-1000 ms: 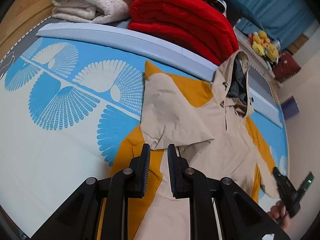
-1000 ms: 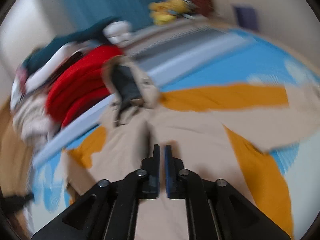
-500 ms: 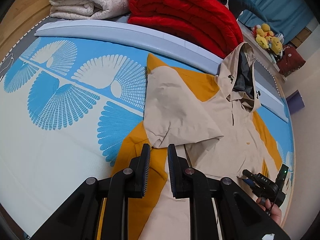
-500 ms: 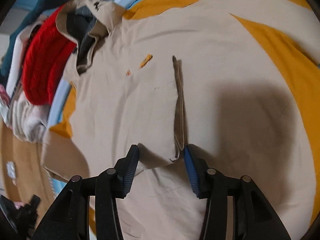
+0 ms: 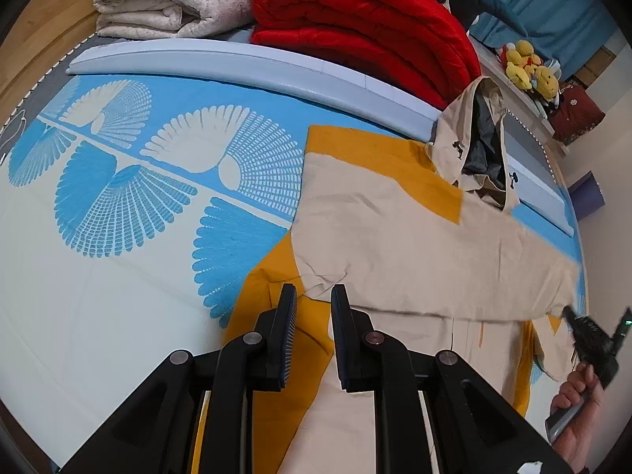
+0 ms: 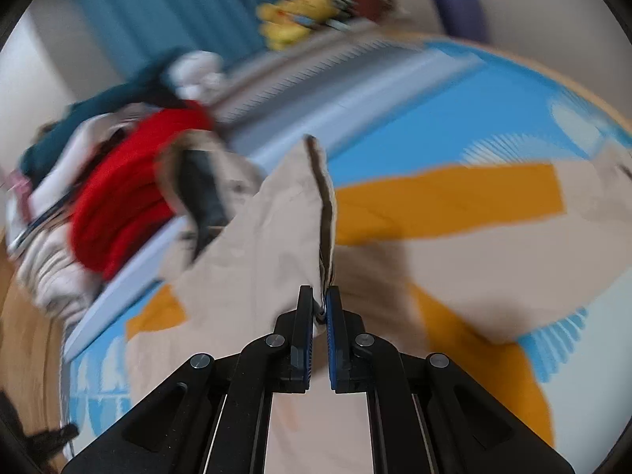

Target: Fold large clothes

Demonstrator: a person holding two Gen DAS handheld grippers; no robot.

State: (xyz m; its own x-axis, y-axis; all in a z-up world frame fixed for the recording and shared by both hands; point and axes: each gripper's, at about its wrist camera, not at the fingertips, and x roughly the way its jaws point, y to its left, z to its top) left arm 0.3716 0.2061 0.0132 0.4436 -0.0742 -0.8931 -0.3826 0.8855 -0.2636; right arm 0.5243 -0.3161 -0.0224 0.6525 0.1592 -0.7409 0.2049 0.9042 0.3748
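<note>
- The beige-and-mustard hooded jacket (image 5: 399, 245) lies spread on the blue fan-patterned mat (image 5: 118, 197), smooth woven cloth, its near flap lifted in a taut fold
- The right gripper (image 6: 320, 308) pinches that flap's edge; the view is blurred, so seemingly a hem
- The left gripper (image 5: 313, 296) hovers parted over the jacket
- Plush red blanket (image 5: 355, 23) folded far behind

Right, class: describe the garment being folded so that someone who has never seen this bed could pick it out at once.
Start at the blue-and-white fan-patterned bed cover. Spread flat on it, below the folded red blanket and the cream blanket, lies a hooded jacket. Unlike those plain folded blankets, it is beige with mustard-yellow panels and a dark-lined hood.
</note>
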